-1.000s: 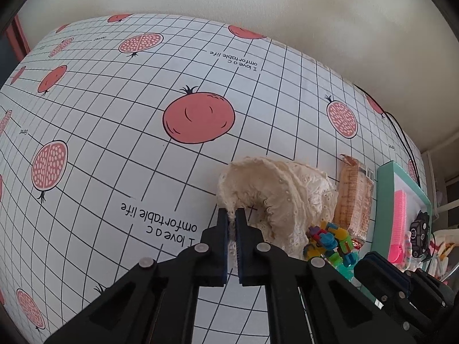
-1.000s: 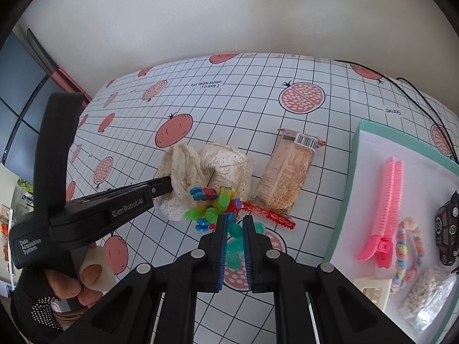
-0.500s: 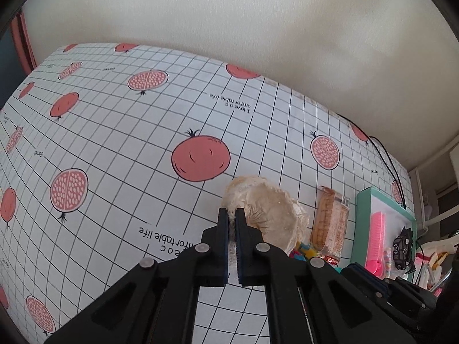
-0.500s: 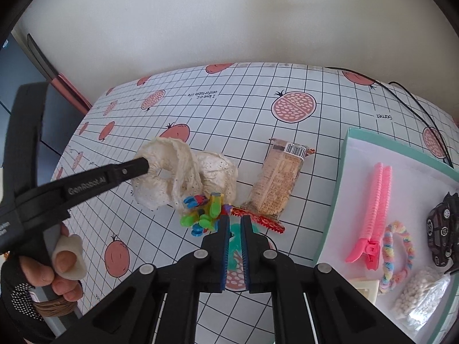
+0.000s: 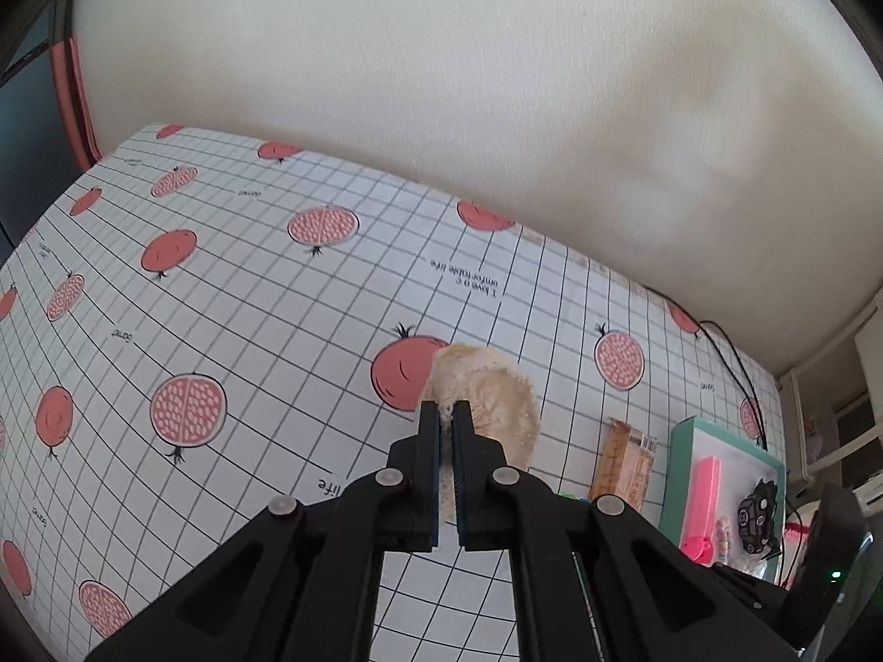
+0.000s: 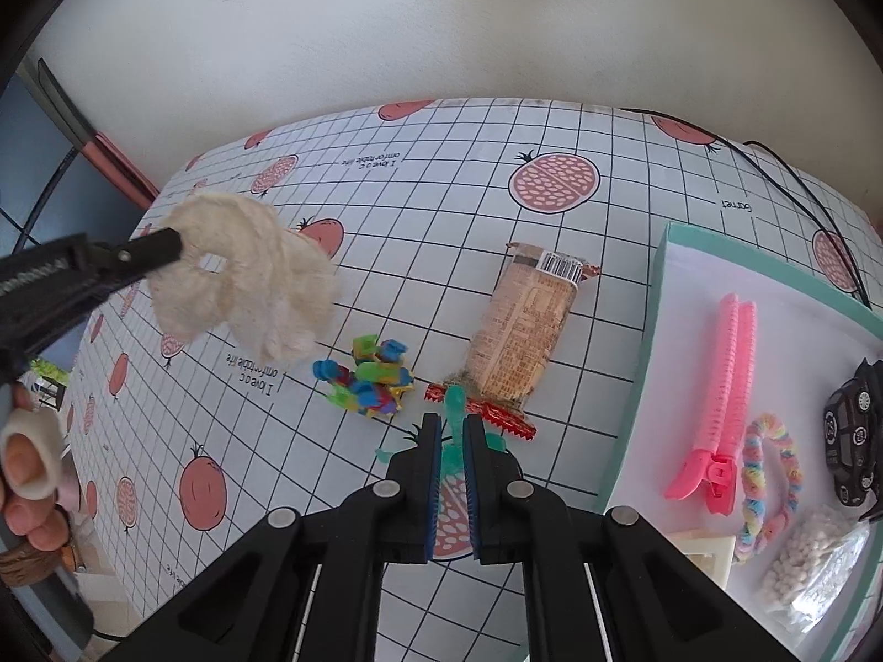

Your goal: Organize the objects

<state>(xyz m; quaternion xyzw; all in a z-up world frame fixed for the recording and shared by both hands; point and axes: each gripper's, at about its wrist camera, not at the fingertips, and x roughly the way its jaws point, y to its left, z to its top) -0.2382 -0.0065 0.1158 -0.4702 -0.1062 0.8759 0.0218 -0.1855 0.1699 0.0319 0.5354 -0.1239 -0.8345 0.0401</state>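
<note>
Left gripper (image 5: 446, 414) pinching lace scrunchie (image 6: 248, 276) rim, 9 o'clock | soft, light, droops | right gripper (image 6: 451, 430) clamps teal piece (image 6: 456, 414)

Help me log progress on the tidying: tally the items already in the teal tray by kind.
In the teal tray, right wrist view:
Pink hair clip: 1
Pastel braided hair tie: 1
Black toy car: 1
Bag of white beads: 1
Cream plastic piece: 1
Total: 5

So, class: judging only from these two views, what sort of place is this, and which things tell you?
Probably a home tabletop: a pomegranate-print tablecloth against a plain wall, with a teal tray holding a hair clip and a toy car.
</note>
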